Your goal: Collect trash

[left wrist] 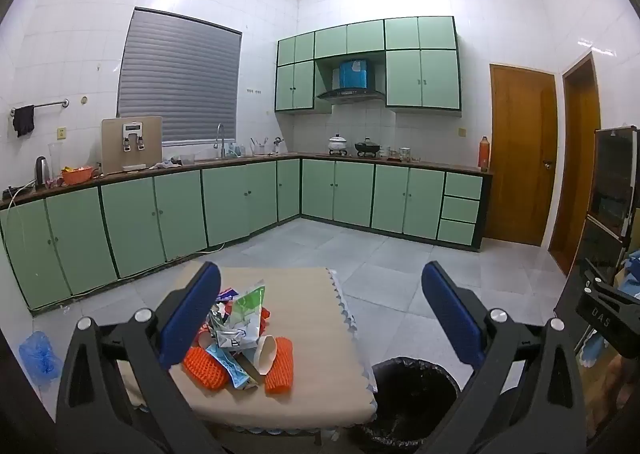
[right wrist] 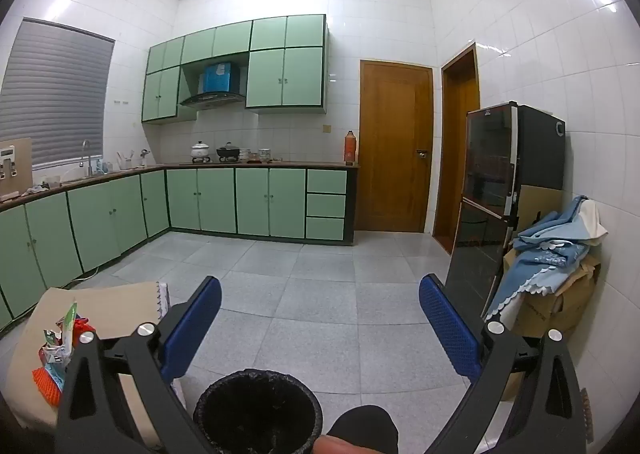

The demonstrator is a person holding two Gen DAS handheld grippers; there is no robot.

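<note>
A heap of trash (left wrist: 240,338) lies on a small beige-covered table (left wrist: 304,294): crumpled wrappers, a paper cup (left wrist: 267,354) and orange foam nets (left wrist: 280,366). My left gripper (left wrist: 320,294) hovers above and behind the heap, wide open with nothing between its blue pads (left wrist: 192,314). A black-lined bin (left wrist: 412,394) stands on the floor to the right of the table. In the right wrist view the bin (right wrist: 258,410) sits low in the middle. My right gripper (right wrist: 320,298) is open above it and holds nothing. The heap (right wrist: 60,350) shows at the left there.
Green cabinets (left wrist: 180,209) run along the left and far walls. A black fridge (right wrist: 500,189) and a box with blue cloth (right wrist: 552,254) stand at the right. A blue bag (left wrist: 38,354) lies on the floor at left. Grey tiled floor (right wrist: 320,278) stretches ahead.
</note>
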